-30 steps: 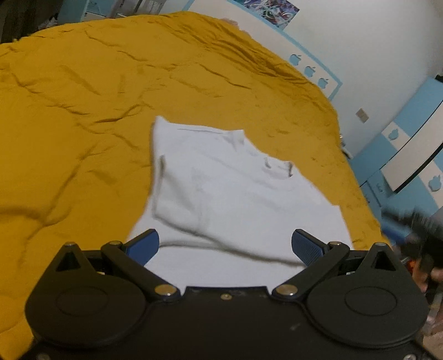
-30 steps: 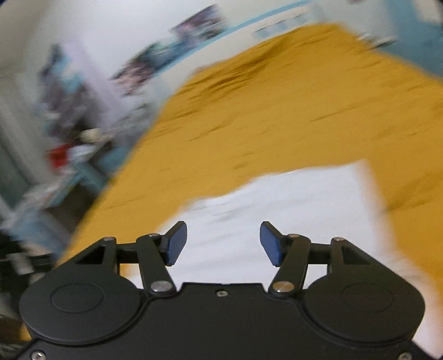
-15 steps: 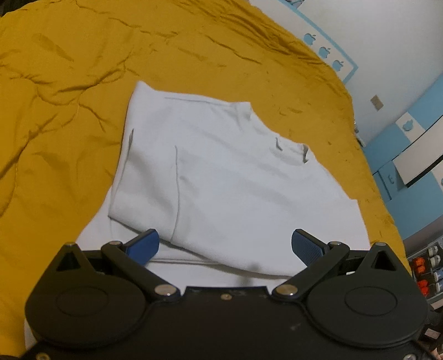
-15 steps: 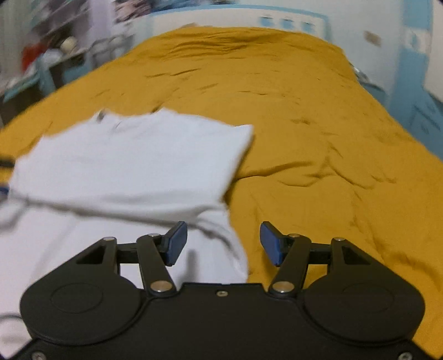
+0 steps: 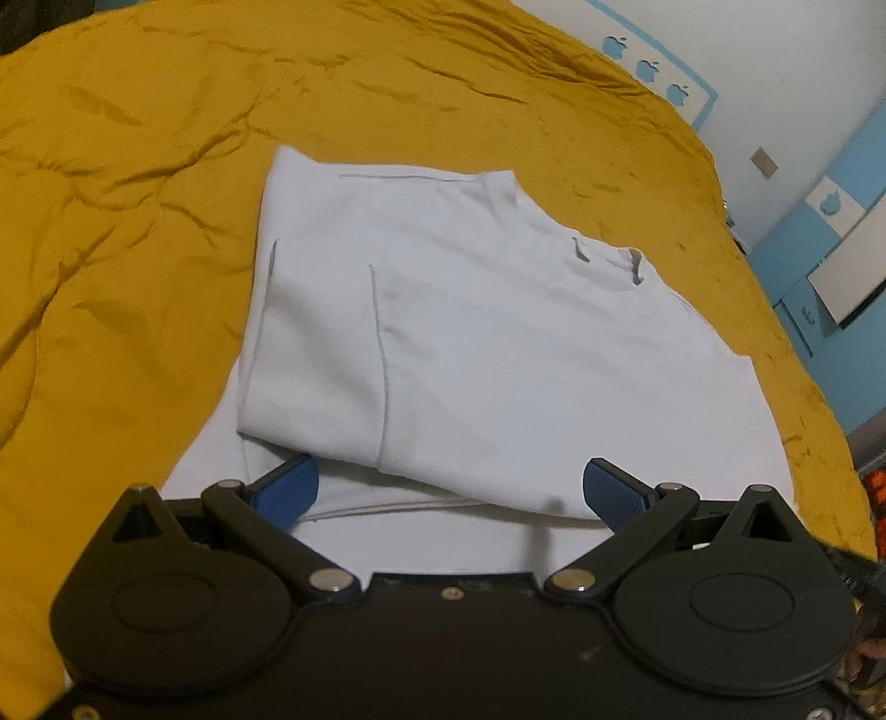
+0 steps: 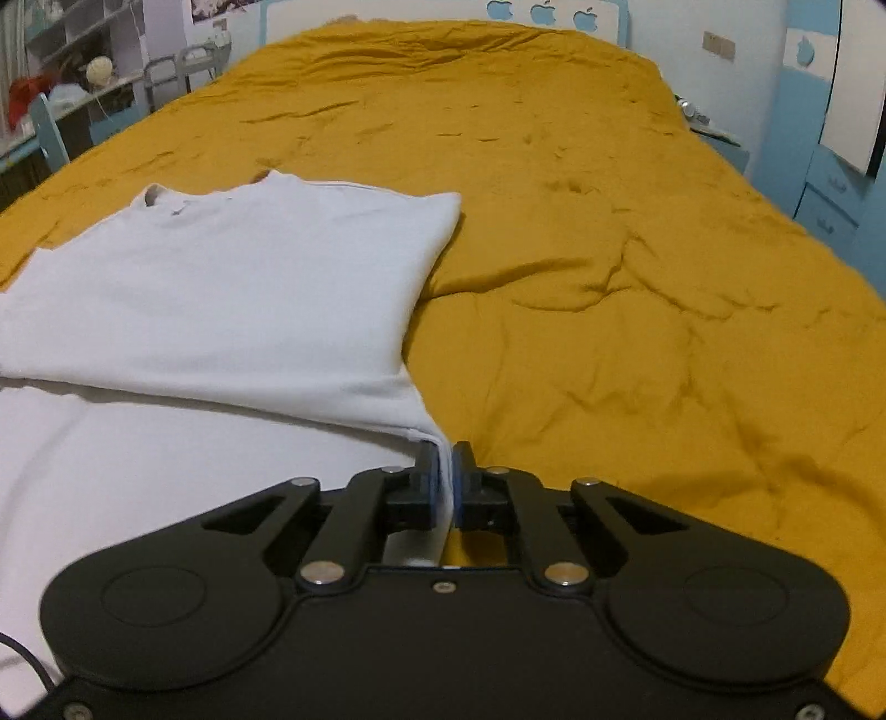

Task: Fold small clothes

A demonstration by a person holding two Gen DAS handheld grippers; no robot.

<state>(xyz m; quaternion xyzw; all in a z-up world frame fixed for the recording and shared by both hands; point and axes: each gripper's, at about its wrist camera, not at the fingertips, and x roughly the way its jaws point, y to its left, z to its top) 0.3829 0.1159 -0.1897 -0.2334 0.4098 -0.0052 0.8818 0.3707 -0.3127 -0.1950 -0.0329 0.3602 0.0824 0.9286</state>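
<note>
A small white t-shirt lies partly folded on a mustard-yellow bed cover; one side is folded over the body, with the collar toward the far right. My left gripper is open and empty, just above the shirt's near edge. In the right wrist view the shirt lies to the left. My right gripper is shut on the shirt's near right corner, where the folded layer meets the bed cover.
Blue and white cabinets stand beyond the bed's right side. A desk with a chair and clutter stands at the far left in the right wrist view. A white headboard with blue apple shapes is at the far end.
My right gripper was open over the shirt's edge and has closed on its near right corner. My left gripper has stayed open and drifted slightly over the shirt's near edge.
</note>
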